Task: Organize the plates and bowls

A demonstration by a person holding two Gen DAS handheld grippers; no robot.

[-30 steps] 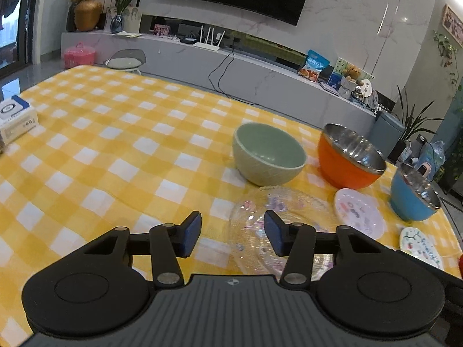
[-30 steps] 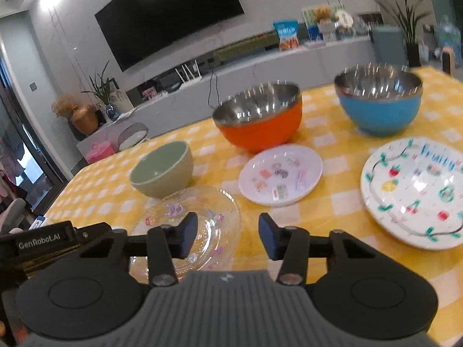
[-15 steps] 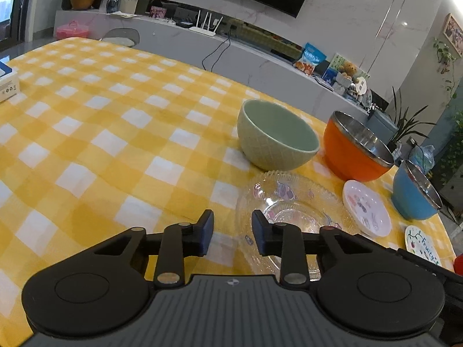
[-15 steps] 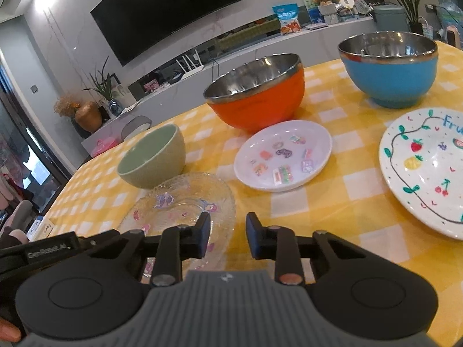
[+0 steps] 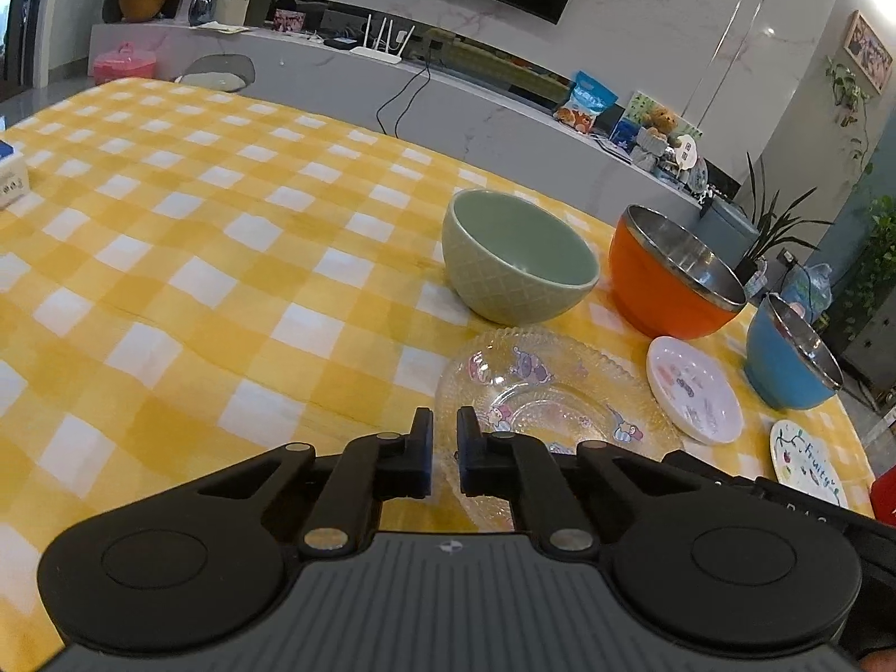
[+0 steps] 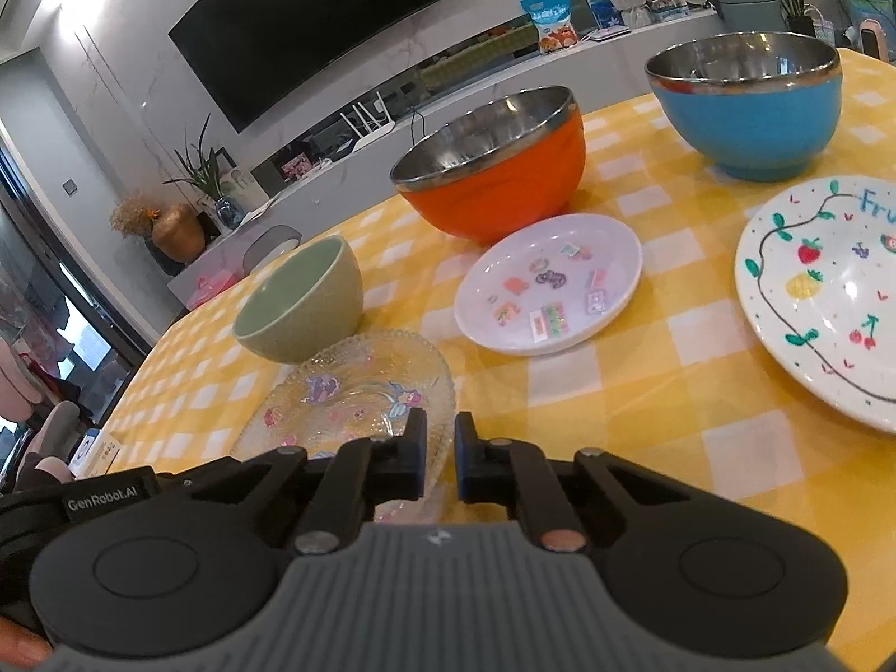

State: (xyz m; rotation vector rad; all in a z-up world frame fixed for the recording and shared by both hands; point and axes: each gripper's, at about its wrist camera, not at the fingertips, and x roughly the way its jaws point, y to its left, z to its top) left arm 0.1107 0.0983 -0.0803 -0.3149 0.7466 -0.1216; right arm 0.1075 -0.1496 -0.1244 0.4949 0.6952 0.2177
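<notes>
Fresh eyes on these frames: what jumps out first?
The yellow checked tablecloth fills both views. On it, the orange bowl and blue bowl stand out at the back, with the green bowl further left. In front, the left gripper and right gripper each sit nearly shut at the near rim of the clear glass plate; whether they pinch it is unclear.

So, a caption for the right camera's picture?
Right tool closed at a glass plate's rim, bowls beyond.

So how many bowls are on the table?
3. The green bowl sits behind the glass plate, the orange bowl is in the middle, and the blue bowl is far right. None look hidden.
</notes>
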